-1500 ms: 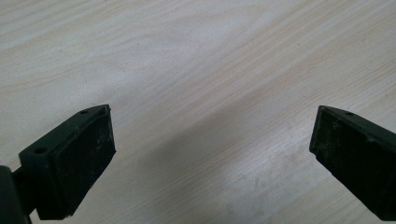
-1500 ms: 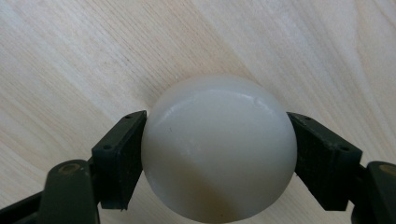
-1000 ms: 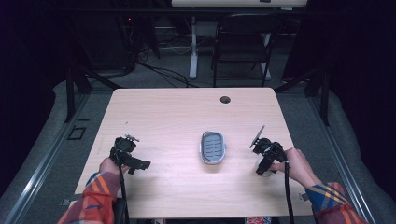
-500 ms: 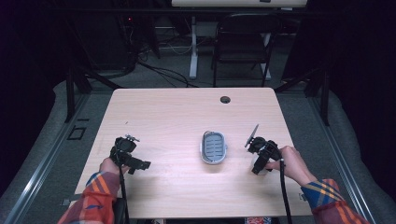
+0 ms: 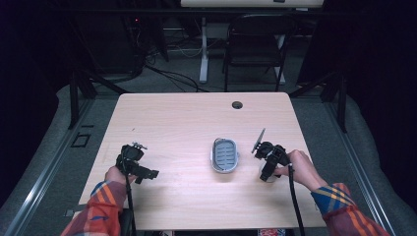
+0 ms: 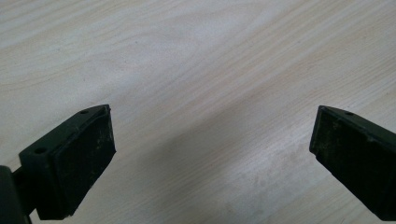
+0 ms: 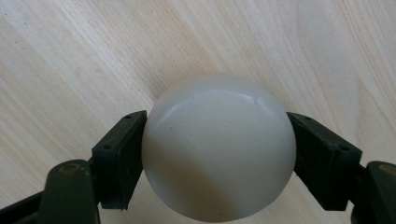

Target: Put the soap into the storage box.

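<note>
- Sleeves in orange-and-blue plaid come in nearest us from the bottom of the high view, one hand on each tool, so both arms sit low by the near edge of the bench (image 5: 187,118).
- Our right tongs (image 7: 217,149) are clamped on a smooth white ball (image 7: 218,147), one jaw pressed to each side; we judge the grip sits about at its widest part, which would keep a round thing from slipping out. In the high view they sit just right of the dish, close over the wood.
- Our left tongs (image 6: 210,154) stand wide apart with nothing between them, over bare wood well to the left.
- Between the two tools lies a small oval soap dish (image 5: 224,155) with a slatted floor, the likely place for the ball.
- Beyond it the wood runs open to a cable hole (image 5: 237,104) by the far edge.
- Farthest off, a dark folding chair (image 5: 254,49) stands on the floor.
</note>
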The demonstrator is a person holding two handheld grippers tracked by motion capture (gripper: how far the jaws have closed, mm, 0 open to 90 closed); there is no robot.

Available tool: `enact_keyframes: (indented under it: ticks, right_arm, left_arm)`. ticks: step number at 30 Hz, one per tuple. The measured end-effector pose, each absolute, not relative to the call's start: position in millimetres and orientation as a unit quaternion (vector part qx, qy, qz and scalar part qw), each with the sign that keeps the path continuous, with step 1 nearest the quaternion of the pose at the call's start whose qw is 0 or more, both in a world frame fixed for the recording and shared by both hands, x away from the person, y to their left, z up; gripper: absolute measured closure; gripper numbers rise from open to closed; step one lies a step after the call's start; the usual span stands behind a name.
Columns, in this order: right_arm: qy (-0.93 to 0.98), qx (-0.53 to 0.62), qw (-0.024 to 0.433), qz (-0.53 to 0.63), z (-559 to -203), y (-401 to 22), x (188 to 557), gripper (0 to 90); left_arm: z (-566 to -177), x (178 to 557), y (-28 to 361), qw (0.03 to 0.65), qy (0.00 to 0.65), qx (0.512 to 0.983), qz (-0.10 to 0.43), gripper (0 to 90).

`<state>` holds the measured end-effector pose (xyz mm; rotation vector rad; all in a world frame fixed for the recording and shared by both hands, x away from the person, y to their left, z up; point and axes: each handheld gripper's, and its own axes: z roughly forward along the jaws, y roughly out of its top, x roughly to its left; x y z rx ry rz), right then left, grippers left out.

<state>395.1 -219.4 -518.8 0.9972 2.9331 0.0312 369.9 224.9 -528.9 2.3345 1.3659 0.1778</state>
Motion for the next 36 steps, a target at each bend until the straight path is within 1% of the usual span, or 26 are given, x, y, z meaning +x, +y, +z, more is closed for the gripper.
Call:
enact_keyframes:
  ticks: [23,36]
  right_arm:
    - [0.951,0.308,0.025,0.006,-506,-203,416,23.9]
    - [0.953,0.302,0.026,0.004,-498,-195,421,23.9]
  left_arm:
    - [-530,370,224,0.206,0.490,0.845,0.064,0.1]
    - [-530,372,223,0.206,0.487,0.847,0.062,0.1]
